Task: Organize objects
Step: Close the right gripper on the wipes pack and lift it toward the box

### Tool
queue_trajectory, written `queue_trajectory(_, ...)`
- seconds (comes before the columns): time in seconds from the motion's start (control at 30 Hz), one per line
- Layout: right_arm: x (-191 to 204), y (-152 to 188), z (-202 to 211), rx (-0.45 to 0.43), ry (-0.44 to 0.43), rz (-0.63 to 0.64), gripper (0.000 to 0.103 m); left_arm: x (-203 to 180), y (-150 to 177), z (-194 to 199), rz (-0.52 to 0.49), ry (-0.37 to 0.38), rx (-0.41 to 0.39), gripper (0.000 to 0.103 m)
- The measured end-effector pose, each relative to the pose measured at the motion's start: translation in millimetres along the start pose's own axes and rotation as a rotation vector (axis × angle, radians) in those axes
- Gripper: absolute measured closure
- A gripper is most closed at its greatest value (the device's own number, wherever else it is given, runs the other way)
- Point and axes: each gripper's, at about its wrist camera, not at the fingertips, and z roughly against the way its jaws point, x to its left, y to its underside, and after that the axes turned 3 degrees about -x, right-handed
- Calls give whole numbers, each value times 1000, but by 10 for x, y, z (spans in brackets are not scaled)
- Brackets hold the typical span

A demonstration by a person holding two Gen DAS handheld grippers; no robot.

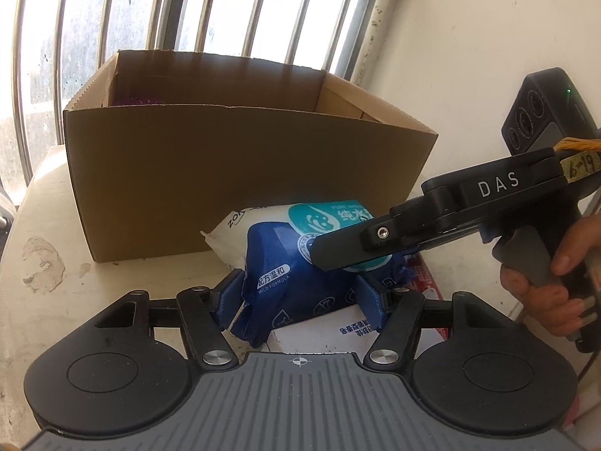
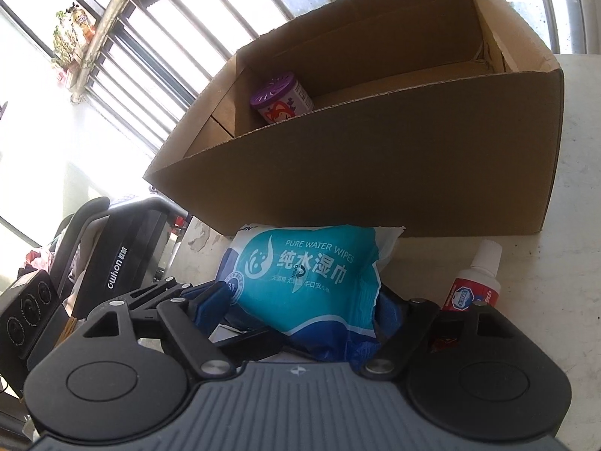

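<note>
Jaws of both grippers stand around the pack of wet wipes [image 2: 300, 285]: the left gripper [image 1: 300, 297] straddles its blue near end, the right gripper [image 2: 300, 312] its teal face; whether either pinches, one cannot tell. It lies on the surface [image 1: 45, 300] just near the cardboard box [image 1: 233, 173], likely its destination, where a purple-lidded jar [image 2: 281, 96] already sits.

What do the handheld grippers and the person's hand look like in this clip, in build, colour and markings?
Both grippers are matte black with grey ribbed bases, round black pivot discs, silver pivot screws and blue finger pads. The right gripper carries white "DAS" lettering, a label handwritten "6-19", orange threads, a grey pistol grip and a black three-lens module with a green light. The bare right hand shows no sleeve. The left gripper shows no lettering.
</note>
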Motion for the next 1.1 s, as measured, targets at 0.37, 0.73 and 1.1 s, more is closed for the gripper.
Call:
queue_trajectory(0.37, 233, 71, 24, -35, -4, 132, 20, -90, -10, 186, -48, -53, -50, 44)
queue_trajectory(0.73, 525, 187, 492, -110, -7, 215, 20, -472, -92, 619, -137, -66, -109, 44)
queue_trajectory(1.1, 829, 29, 1074, -244, 5, 271, 20, -817, -524, 894, -248, -62, -182, 44)
